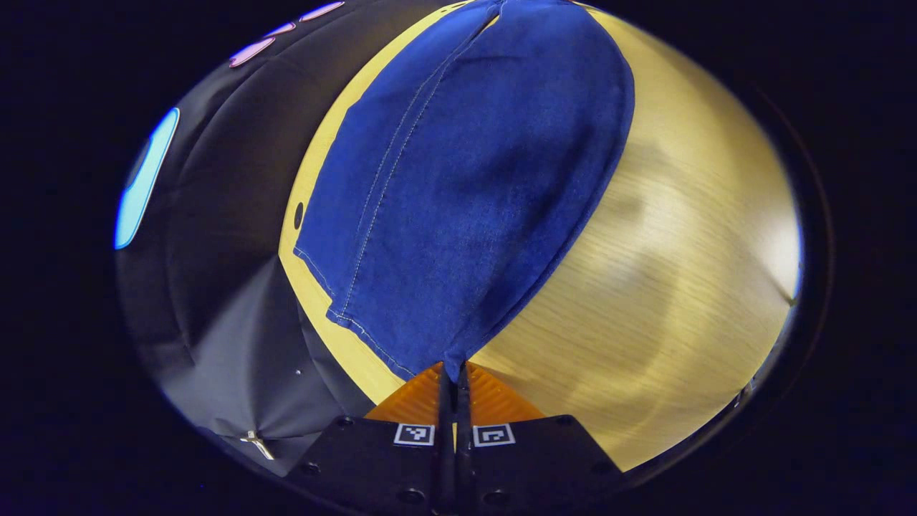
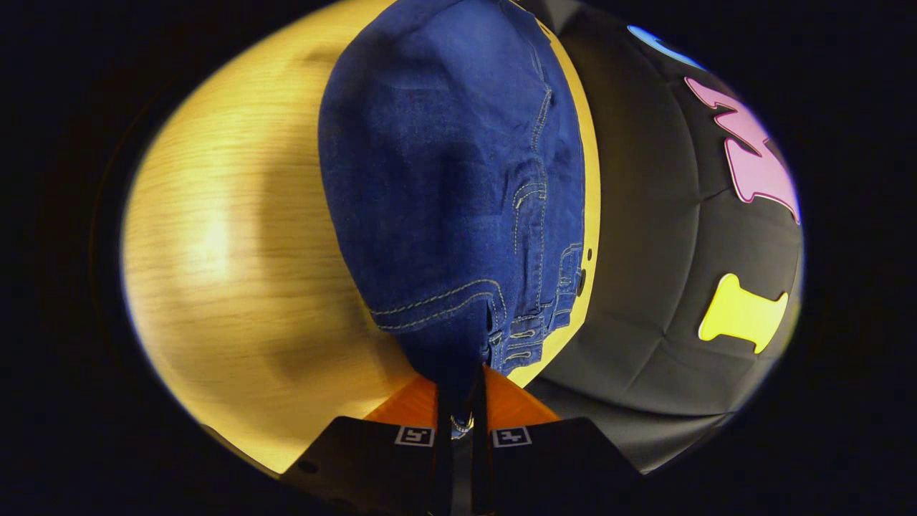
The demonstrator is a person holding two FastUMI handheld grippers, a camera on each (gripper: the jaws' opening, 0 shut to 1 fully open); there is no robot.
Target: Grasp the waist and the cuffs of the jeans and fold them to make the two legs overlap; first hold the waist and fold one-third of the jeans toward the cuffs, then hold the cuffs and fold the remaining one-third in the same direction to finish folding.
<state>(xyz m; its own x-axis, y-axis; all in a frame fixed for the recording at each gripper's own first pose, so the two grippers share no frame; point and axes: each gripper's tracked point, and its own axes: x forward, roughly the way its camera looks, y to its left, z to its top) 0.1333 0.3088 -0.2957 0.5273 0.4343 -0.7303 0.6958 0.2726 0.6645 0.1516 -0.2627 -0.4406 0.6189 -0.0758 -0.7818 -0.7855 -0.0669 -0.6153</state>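
Wood table (image 1: pixel 680 236) w/ jeans (image 1: pixel 466 179), both tongs (image 1: pixel 454 373) (image 2: pixel 458 380) clamped on denim

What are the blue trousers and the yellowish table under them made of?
The jeans look like dark blue denim: matte woven cloth with pale stitched seams. The table looks like light wood or a wood-look laminate: fine grain lines and a soft sheen; which one, I cannot tell.
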